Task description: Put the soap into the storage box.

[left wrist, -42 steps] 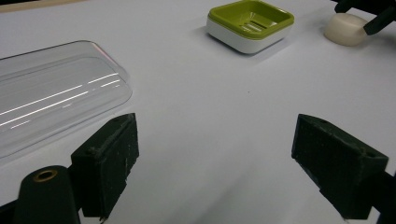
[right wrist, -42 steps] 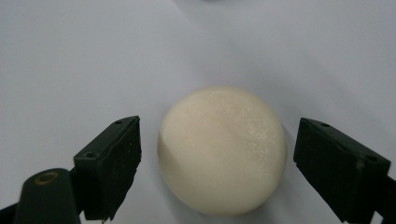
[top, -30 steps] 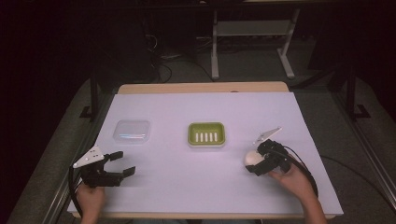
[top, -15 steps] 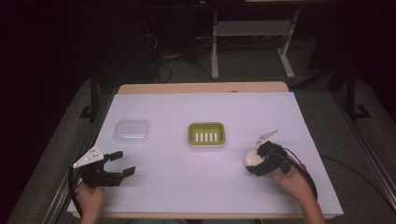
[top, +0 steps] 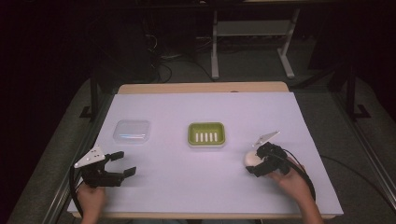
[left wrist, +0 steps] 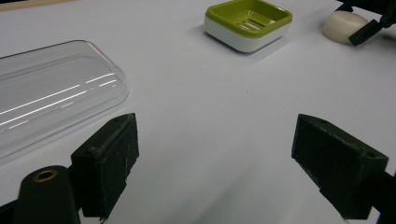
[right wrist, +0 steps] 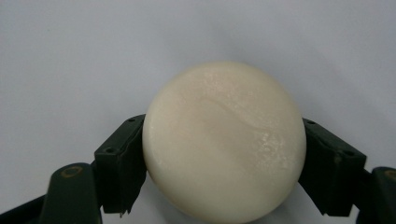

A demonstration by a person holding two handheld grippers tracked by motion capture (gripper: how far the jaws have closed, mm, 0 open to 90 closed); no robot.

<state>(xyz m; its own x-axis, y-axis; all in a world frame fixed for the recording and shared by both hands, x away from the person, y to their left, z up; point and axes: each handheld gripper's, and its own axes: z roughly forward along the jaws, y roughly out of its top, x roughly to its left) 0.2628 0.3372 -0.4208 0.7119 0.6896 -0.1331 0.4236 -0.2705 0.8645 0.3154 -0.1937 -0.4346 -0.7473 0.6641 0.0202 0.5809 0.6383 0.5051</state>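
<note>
waxy matt soap point(right wrist: 224, 140), glossy clear plastic lid point(left wrist: 51, 98).

Cream soap point(right wrist: 224, 140), black fingers point(right wrist: 119, 161); lime-green dish point(top: 207, 134) with white slots, white base; clear lid point(top: 132, 131); white counter point(top: 187, 186).

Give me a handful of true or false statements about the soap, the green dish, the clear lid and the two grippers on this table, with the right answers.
1. The right gripper has its jaws closed on the round cream soap. True.
2. The soap already lies in the green soap dish. False: the dish is empty, and the soap is at the table's right side, apart from the dish.
3. The left gripper is open, with nothing between its jaws. True.
4. The clear plastic lid sits on top of the green dish. False: it lies on the table to the dish's left, apart from it.
5. The left gripper holds the clear lid. False: the lid lies beyond it, not between its jaws.
</note>
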